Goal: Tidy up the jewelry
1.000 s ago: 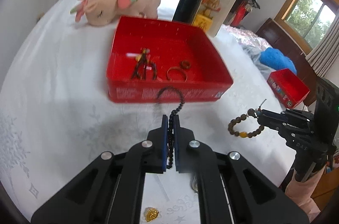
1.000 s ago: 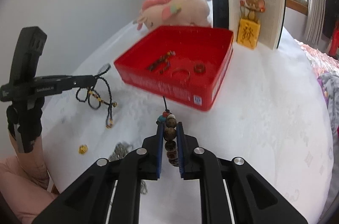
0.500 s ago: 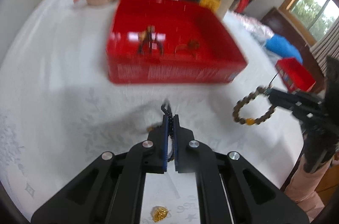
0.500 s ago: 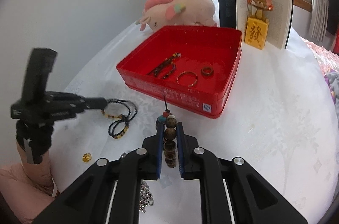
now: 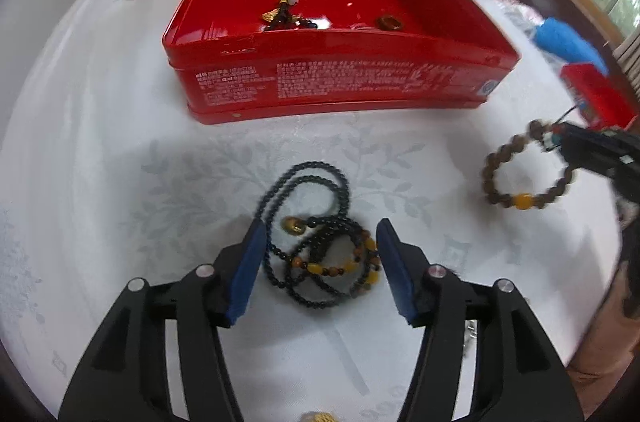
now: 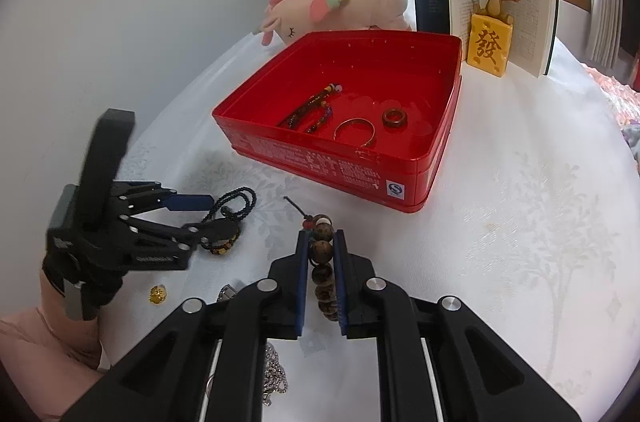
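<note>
A red tin box stands on the white cloth and holds a dark bead strand, a gold bangle and a brown ring. My left gripper is open low over a black bead necklace with yellow beads, which lies on the cloth between its blue pads. My right gripper is shut on a brown wooden bead bracelet, held above the cloth right of the necklace.
A pink plush toy lies behind the box; an open book with a mouse figurine stands at back right. A small gold charm and a silver chain lie on the cloth near me. A smaller red box sits far right.
My left gripper dropped toward the cloth and opened, letting go of the black necklace, which now lies on the cloth. My right gripper still holds the bracelet and rose slightly.
</note>
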`<state>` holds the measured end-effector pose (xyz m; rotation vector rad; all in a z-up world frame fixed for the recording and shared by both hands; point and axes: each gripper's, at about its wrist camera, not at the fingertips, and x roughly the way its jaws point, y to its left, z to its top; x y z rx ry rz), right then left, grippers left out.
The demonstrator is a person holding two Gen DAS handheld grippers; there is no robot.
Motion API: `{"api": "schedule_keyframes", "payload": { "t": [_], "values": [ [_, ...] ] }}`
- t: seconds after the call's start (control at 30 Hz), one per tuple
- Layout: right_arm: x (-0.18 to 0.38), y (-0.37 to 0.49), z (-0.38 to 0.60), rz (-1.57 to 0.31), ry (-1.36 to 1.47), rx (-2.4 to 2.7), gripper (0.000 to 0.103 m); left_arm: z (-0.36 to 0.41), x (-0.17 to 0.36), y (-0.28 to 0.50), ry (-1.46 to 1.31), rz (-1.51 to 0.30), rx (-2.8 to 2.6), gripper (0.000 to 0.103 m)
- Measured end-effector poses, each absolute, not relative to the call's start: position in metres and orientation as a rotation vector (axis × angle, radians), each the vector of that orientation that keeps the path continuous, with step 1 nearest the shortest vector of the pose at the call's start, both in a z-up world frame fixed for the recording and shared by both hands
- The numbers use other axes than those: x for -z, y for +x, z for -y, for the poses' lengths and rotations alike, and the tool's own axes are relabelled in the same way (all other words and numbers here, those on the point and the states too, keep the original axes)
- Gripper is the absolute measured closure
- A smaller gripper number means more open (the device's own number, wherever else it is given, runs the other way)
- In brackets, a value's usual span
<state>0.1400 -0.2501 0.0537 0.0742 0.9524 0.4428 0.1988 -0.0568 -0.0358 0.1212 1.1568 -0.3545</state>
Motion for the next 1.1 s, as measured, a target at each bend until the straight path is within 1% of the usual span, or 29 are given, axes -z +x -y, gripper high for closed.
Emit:
{"api": "schedule_keyframes", "payload": {
  "t": [0.07, 0.13, 0.17, 0.2, 0.23, 0.3, 0.33, 0.37, 0.57, 0.77, 0.93, 1.1],
  "values": [
    [-0.054, 0.139, 0.251, -0.949, 0.076, -0.442, 0.091, 0.059, 0.043, 0.201, 0.151, -1.175, 0.331, 0.043],
    [-0.055, 0.138, 0.252, -0.947, 0.077, -0.441, 0.091, 0.064, 0.045, 0.199, 0.196, -1.157, 0.311, 0.042],
    [-0.056, 0.138, 0.252, -0.946, 0.078, -0.440, 0.091, 0.066, 0.045, 0.197, 0.209, -1.151, 0.307, 0.045],
    [-0.056, 0.137, 0.253, -0.945, 0.079, -0.438, 0.091, 0.066, 0.045, 0.197, 0.205, -1.151, 0.316, 0.053],
    [-0.056, 0.137, 0.254, -0.946, 0.081, -0.437, 0.091, 0.067, 0.044, 0.196, 0.203, -1.150, 0.320, 0.058],
    [-0.055, 0.137, 0.255, -0.947, 0.087, -0.435, 0.091, 0.065, 0.043, 0.195, 0.197, -1.150, 0.316, 0.082],
    [-0.055, 0.138, 0.255, -0.949, 0.089, -0.433, 0.091, 0.063, 0.042, 0.196, 0.186, -1.150, 0.314, 0.089],
    [-0.055, 0.138, 0.255, -0.950, 0.091, -0.433, 0.091, 0.061, 0.042, 0.197, 0.169, -1.153, 0.318, 0.091],
    [-0.056, 0.140, 0.256, -0.947, 0.102, -0.437, 0.091, 0.045, 0.032, 0.199, 0.041, -1.134, 0.350, 0.095],
    [-0.069, 0.146, 0.257, -0.914, 0.119, -0.452, 0.091, 0.019, -0.019, 0.190, -0.047, -0.990, 0.380, 0.096],
    [-0.096, 0.159, 0.251, -0.857, 0.118, -0.472, 0.091, 0.018, -0.063, 0.201, -0.068, -0.898, 0.386, 0.096],
    [-0.119, 0.186, 0.246, -0.804, 0.138, -0.487, 0.091, 0.033, -0.093, 0.221, -0.084, -0.828, 0.399, 0.096]
  ]
}}
